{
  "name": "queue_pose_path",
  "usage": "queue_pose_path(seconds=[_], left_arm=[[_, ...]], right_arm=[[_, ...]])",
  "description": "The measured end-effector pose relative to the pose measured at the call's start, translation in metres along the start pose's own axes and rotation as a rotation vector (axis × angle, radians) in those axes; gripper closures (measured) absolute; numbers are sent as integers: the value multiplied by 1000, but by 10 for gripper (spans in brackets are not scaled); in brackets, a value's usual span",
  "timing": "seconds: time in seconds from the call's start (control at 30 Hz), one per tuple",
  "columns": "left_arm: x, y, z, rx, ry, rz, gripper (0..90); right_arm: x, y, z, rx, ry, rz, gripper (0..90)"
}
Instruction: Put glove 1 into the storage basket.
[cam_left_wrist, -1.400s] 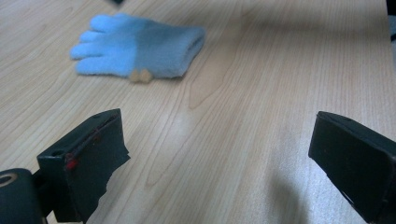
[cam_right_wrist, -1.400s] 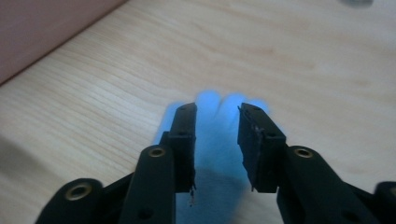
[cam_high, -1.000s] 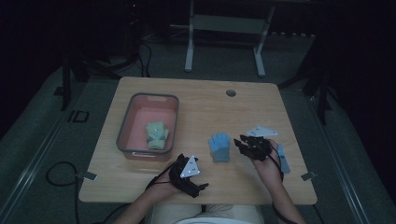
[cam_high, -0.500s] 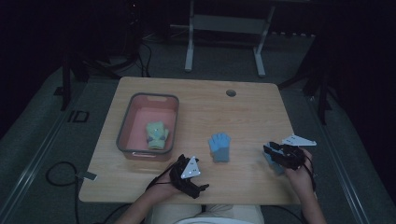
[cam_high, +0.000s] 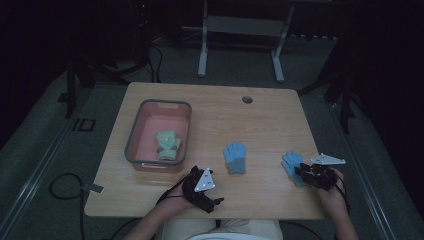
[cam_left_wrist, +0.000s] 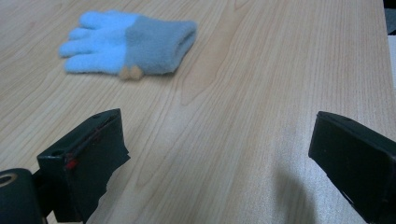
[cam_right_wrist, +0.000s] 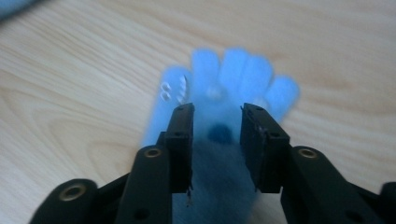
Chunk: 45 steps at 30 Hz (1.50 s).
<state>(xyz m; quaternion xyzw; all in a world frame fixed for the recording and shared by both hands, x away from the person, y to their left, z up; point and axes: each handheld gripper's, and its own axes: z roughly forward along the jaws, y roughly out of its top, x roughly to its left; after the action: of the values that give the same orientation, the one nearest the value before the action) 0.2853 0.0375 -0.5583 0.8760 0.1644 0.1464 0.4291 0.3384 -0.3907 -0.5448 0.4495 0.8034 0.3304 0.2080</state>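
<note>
Wooden table (cam_high: 260, 120): pink bin (cam_high: 135, 145), spare blue glove (cam_high: 235, 158).

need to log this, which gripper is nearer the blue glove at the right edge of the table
Right. The right gripper is over that blue glove, jaws either side of it. The left gripper sits far off near the tub.

The blue glove (cam_high: 291, 165) I'm reaching for lies flat on the desk (cam_high: 260, 120) near its right edge, pale blue fingers spread and pointing away from me, darker grey-blue cuff toward me. Small white marks show near its thumb side. It sits between my right jaws, which straddle the palm and cuff; I cannot tell whether they press it.
</note>
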Motion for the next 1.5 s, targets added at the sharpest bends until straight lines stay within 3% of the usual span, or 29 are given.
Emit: queue_pose_path(seconds=[0.17,0.27,0.37,0.4,0.5,0.67,0.7,0.73,0.77,0.9,1.0,1.1,1.2,1.3,1.43,1.5], left_arm=[[-1,0,0,-1,-1,-4,36],[-1,0,-1,1,-2,-3,36],[-1,0,0,1,-1,-6,36],[0,0,0,-1,0,-9,36],[0,0,0,-1,0,-7,36],[0,0,0,-1,0,-3,36],[-1,0,-1,1,2,3,36],[-1,0,-1,1,2,3,36],[-1,0,-1,0,2,5,36],[1,-1,-2,-3,3,1,36],[1,0,-2,-7,1,-2,36],[1,0,-2,-6,1,1,36],[1,0,-3,-10,0,-2,36],[1,0,-3,-11,0,-1,36],[1,0,-2,-9,-2,2,36],[0,0,-3,-11,-4,1,36]], right_arm=[[-1,3,3,46,39,35,800],[2,5,3,49,8,52,860],[6,10,0,25,-21,52,868],[14,24,-11,-28,-35,77,871],[26,43,-21,-80,-41,83,872],[44,65,-22,-92,-62,82,872],[53,73,-15,-98,-63,83,871],[53,73,-15,-98,-63,83,871],[61,78,-7,-99,-39,75,871],[70,84,4,-79,-40,74,871],[76,88,16,-71,-38,138,871],[82,90,26,-61,-42,166,871],[86,90,32,-52,-72,165,872],[91,84,41,-26,-139,182,872],[93,76,49,1,-170,234,872],[95,73,54,12,-179,231,871]])
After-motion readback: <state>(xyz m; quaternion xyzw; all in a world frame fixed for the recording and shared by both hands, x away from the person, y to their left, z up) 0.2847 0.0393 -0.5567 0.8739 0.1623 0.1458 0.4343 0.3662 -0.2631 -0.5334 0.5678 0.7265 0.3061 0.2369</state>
